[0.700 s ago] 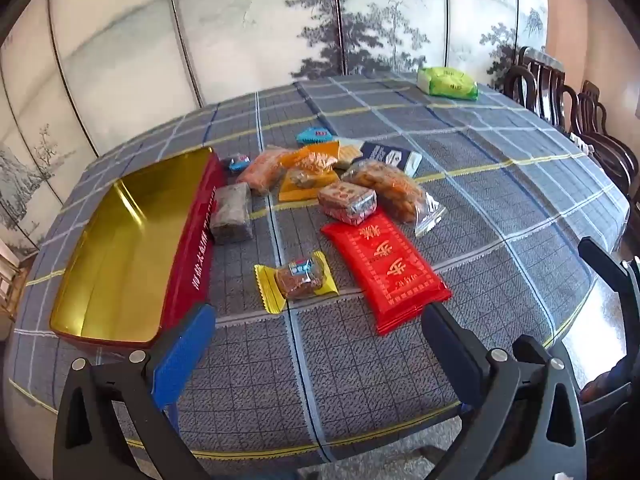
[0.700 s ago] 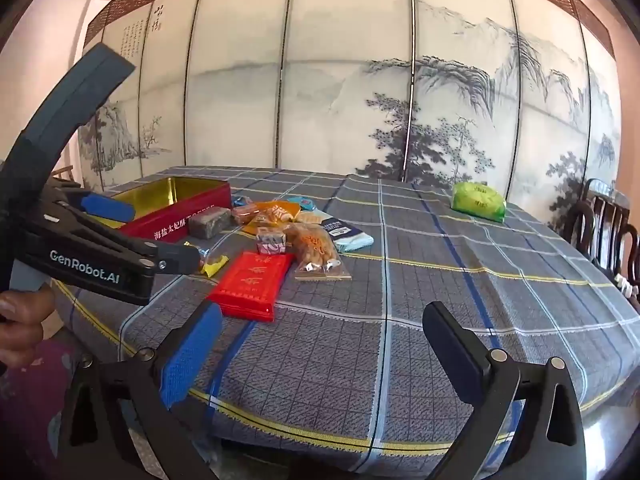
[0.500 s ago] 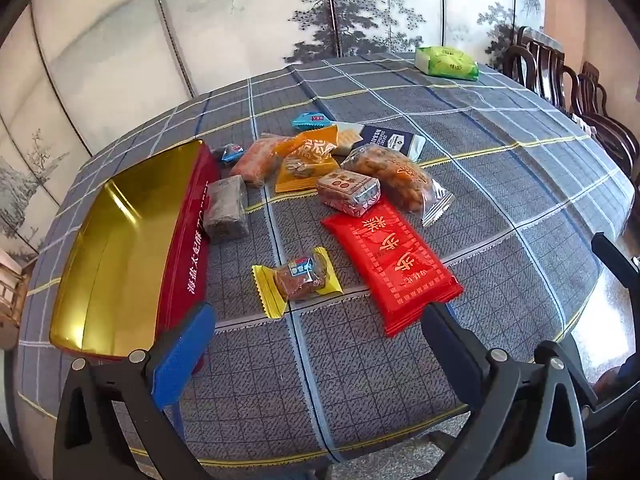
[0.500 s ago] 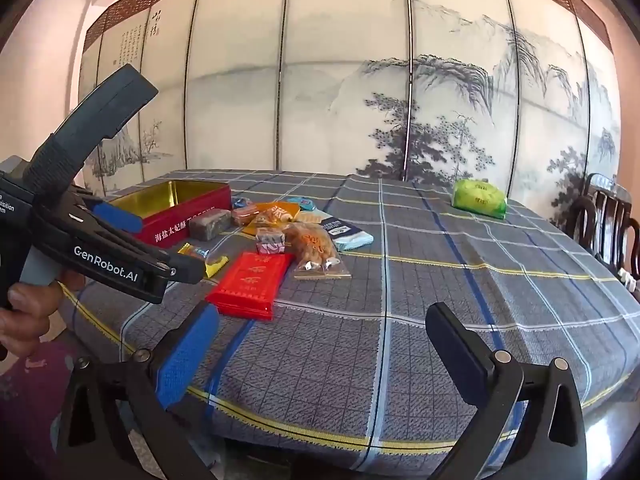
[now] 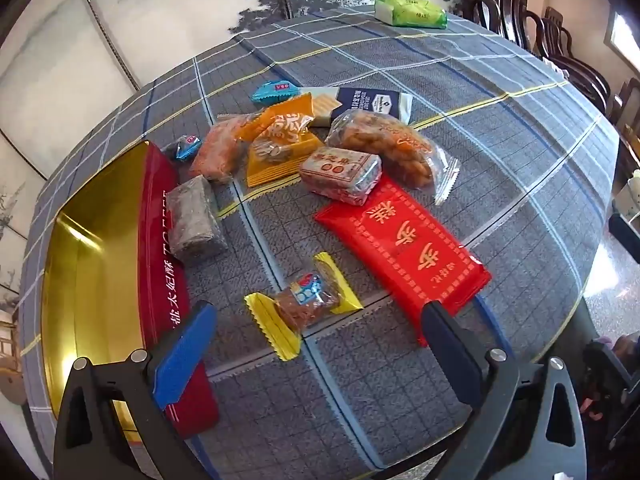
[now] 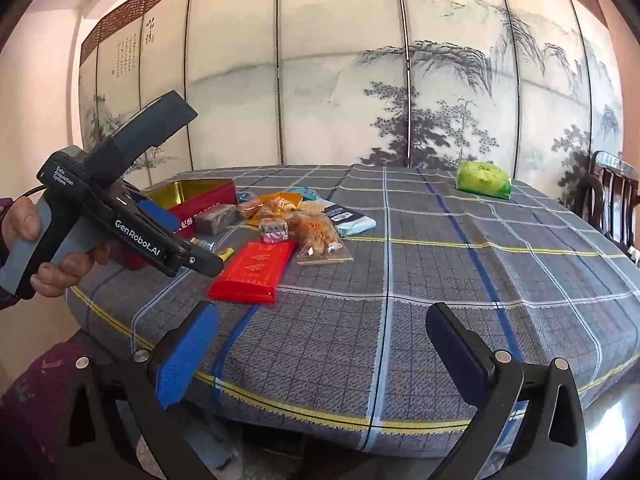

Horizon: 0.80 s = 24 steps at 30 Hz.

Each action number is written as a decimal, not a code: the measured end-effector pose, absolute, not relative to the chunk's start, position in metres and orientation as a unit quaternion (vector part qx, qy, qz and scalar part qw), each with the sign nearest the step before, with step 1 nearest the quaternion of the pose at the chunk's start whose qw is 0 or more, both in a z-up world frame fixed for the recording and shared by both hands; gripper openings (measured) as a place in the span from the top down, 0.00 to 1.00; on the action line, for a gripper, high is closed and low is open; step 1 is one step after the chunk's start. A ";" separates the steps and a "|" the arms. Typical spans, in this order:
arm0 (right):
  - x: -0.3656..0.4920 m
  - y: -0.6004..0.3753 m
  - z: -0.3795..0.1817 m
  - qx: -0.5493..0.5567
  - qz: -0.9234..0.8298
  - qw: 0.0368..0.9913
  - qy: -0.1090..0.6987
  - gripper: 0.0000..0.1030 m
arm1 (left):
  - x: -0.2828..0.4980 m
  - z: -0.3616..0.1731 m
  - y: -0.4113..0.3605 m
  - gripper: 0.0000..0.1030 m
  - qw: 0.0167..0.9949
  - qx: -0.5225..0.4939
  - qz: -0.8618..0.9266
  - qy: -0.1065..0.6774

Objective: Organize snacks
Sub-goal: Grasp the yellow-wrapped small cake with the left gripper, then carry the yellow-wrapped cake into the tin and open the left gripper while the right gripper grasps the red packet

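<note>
The left tool (image 5: 316, 344), jaws wide and empty, hung just short of the small yellow-ended clear-wrapped snack (image 5: 302, 302), whose long axis ran across its gap; the right tool (image 6: 320, 344), equally wide, sat farther off.

A folding screen (image 6: 340, 92) painted with misty hills and dark pines stands behind the round table (image 6: 500, 280), which wears a grey-blue checked cloth with yellow and white lines. Dark wooden chairs (image 5: 520, 12) line the table's far right edge. The walls (image 6: 36, 92) are pale pink, and daylight glares off the polished floor (image 5: 608, 280).
</note>
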State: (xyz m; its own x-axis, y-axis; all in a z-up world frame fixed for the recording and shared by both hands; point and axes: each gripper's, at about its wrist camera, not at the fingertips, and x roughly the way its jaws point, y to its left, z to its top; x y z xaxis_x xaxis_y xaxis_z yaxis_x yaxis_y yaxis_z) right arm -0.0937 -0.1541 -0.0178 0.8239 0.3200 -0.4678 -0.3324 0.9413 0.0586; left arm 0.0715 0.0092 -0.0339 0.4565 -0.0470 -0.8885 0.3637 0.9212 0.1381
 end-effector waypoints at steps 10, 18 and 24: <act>-0.087 -0.155 -0.020 -0.004 0.172 0.952 0.252 0.00 | 0.099 -0.057 0.023 0.28 0.808 0.149 -0.159 0.547; -0.083 -0.151 -0.026 -0.003 0.170 0.952 0.256 0.00 | 0.092 -0.057 0.034 0.73 0.829 0.137 -0.142 0.524; -0.081 -0.149 -0.026 -0.006 0.177 0.950 0.259 0.00 | 0.070 -0.035 0.034 0.75 0.843 0.094 -0.141 0.511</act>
State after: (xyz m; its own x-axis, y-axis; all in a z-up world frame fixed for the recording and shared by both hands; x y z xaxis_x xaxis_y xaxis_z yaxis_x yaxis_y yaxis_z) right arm -0.0805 -0.1492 -0.0261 0.8038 0.3326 -0.4932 -0.3387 0.9375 0.0803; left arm 0.0695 0.0337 -0.0347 0.4378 -0.1411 -0.8879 0.3341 0.9424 0.0150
